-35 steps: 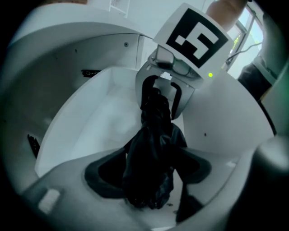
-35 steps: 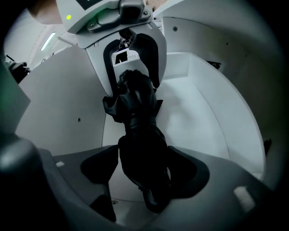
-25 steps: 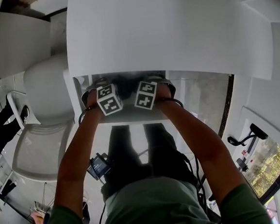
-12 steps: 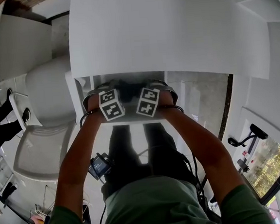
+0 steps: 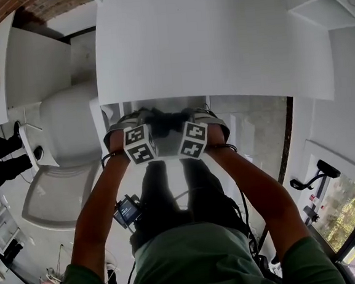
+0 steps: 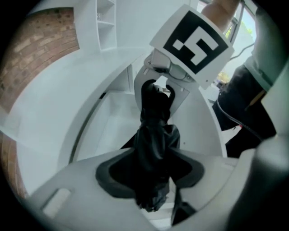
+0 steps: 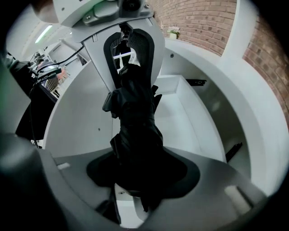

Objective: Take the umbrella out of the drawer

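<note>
The folded black umbrella (image 7: pixel 135 117) is held across the open drawer (image 7: pixel 180 117), gripped at its 2 ends and lying roughly level between the 2 grippers, with the drawer's white floor showing beneath it. The left gripper (image 6: pixel 151 173) is clenched on one end: its jaws have just been closing, and in the left gripper view the dark pads press the bunched fabric from both sides. The right gripper (image 7: pixel 143 173) is likewise clamped on the other end; its jaws have also just been closing, and the right gripper view shows the umbrella's folds filling the space between its pads. Each gripper view looks along the umbrella to the other gripper at its far end. In the head view both grippers point steeply down, side by side and close together, their marker cubes (image 5: pixel 139 143) nearly touching, just under the front edge of the white counter (image 5: pixel 211 36). The person's forearms (image 5: pixel 102 200) reach forward to them from a green shirt (image 5: pixel 188 261). A white chair (image 5: pixel 61 148) stands to the left of the drawer, and a brick wall (image 5: pixel 36 5) shows at the top left corner.
</note>
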{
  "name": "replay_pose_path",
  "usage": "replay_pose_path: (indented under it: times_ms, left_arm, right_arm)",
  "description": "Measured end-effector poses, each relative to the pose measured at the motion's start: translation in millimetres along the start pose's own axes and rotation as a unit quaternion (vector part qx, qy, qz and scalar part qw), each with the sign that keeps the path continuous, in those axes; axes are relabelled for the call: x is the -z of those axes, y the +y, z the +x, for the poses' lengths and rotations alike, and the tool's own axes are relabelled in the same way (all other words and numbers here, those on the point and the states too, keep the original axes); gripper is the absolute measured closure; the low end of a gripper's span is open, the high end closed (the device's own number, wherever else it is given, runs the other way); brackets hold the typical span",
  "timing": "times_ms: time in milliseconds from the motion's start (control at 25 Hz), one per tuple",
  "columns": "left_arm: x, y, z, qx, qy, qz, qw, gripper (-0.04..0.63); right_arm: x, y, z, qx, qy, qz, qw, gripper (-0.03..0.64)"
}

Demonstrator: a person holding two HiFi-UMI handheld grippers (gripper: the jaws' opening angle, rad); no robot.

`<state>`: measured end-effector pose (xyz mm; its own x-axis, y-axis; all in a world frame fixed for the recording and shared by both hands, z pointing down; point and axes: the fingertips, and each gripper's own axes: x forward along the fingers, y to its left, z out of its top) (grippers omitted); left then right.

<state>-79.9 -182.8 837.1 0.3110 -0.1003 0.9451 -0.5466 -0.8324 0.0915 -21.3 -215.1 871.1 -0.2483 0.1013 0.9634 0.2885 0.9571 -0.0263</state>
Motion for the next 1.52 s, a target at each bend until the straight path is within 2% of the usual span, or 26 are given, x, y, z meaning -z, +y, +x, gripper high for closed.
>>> replay_pose_path:
  times_ms: [680,1160,1520]
  left_arm:
    - [-53,0,-104,-0.06,-0.04,0.04,0.9966,0.4]
    - [-80,21,-143,-0.109,-0.066,0.035,0.9912,0.4]
    - [-97,51,-166,-0.161,-0.083,0.021,0.9832,0.4]
  right_arm:
    - [-18,-13,-112,0.07,-0.03,-0.01,0.997,0.38]
    - [-26,-45,-157,0.115,-0.034,-0.038,0.992,0.379]
    - [-34,-83,-182,0.152,-0.032,-0.062,0.986,0.377]
